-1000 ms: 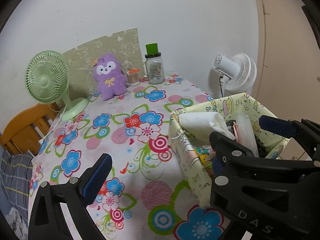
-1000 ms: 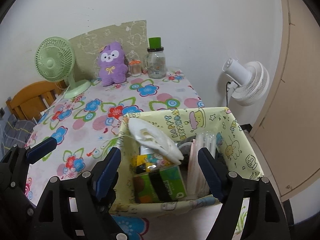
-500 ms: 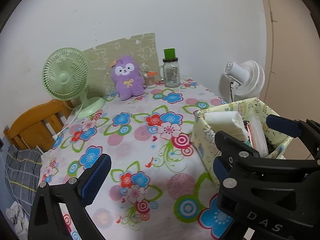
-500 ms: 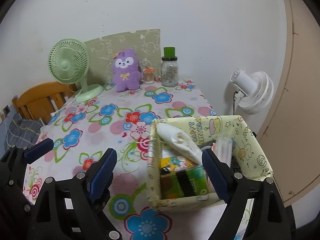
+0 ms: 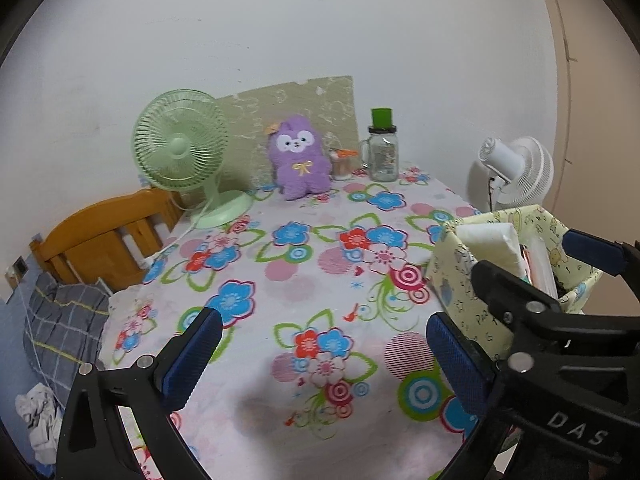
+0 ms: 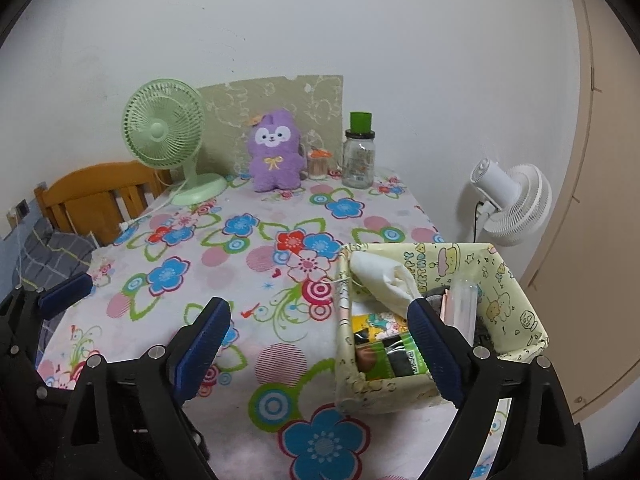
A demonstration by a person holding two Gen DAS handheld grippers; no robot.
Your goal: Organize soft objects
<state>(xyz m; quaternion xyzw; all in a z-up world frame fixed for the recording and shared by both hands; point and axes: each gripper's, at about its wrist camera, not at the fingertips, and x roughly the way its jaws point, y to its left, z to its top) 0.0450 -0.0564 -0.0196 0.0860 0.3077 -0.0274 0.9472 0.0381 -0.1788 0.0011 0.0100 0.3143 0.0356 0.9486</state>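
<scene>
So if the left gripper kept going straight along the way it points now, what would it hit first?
Most likely the flowered tablecloth: the left gripper, jaws open and empty, tilts down at bare cloth. The purple plush toy sits well beyond that, though depth is hard to judge.

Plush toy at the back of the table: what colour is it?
Purple plush toy with a white face; right wrist view shows it best.
</scene>
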